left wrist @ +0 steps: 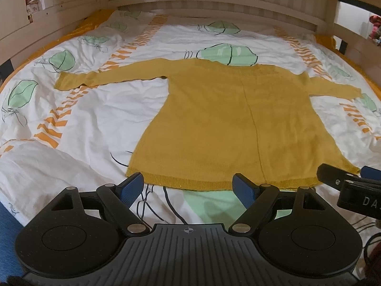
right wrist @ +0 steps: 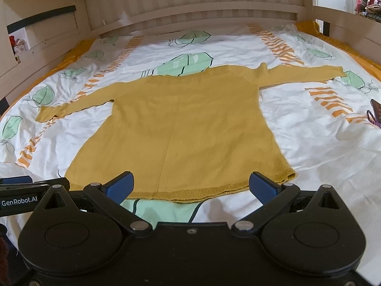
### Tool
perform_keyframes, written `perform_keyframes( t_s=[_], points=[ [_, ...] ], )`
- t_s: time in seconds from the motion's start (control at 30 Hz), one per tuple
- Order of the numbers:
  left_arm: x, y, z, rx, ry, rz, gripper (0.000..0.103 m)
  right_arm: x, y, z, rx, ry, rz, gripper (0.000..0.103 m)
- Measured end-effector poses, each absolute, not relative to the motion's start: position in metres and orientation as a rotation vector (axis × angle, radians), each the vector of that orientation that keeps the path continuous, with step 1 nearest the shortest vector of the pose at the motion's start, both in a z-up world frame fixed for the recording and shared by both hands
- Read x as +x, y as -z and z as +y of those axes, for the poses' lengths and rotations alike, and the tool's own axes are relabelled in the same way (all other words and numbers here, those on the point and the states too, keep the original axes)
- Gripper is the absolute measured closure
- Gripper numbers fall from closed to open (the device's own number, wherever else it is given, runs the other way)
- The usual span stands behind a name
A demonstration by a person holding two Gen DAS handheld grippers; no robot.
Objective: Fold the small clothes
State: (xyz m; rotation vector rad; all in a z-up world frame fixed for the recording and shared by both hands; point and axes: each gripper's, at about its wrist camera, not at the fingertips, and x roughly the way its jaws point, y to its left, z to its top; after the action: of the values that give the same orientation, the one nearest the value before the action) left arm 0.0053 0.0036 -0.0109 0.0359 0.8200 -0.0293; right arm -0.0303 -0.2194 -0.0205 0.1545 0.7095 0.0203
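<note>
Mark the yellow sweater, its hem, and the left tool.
yellow sweater (left wrist: 214, 119): left wrist view, middle of the body panel.
hem (right wrist: 190, 193): right wrist view, ribbed bottom edge.
left tool (left wrist: 188, 186): left wrist view, midway between its open blue fingertips.

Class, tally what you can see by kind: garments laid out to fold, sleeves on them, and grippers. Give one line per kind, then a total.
Mustard sweater: 1
Sleeves, left sleeve and right sleeve, both spread out: 2
Grippers, left gripper and right gripper, both open: 2
Total: 5
</note>
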Motion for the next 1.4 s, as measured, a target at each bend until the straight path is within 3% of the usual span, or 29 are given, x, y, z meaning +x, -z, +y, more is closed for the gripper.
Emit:
perform_keyframes(
  t_s=[0.97, 1.4],
  points=[
    [0.041, 0.022, 0.008, 0.006, 0.047, 0.910, 0.022, 0.001, 0.042, -0.232, 0.238, -0.058, 0.851, 0.001],
    [0.130, -0.022, 0.001, -0.020, 0.125, 0.821, 0.022, 0.081, -0.022, -0.284, 0.264, -0.077, 0.745, 0.001]
  ],
)
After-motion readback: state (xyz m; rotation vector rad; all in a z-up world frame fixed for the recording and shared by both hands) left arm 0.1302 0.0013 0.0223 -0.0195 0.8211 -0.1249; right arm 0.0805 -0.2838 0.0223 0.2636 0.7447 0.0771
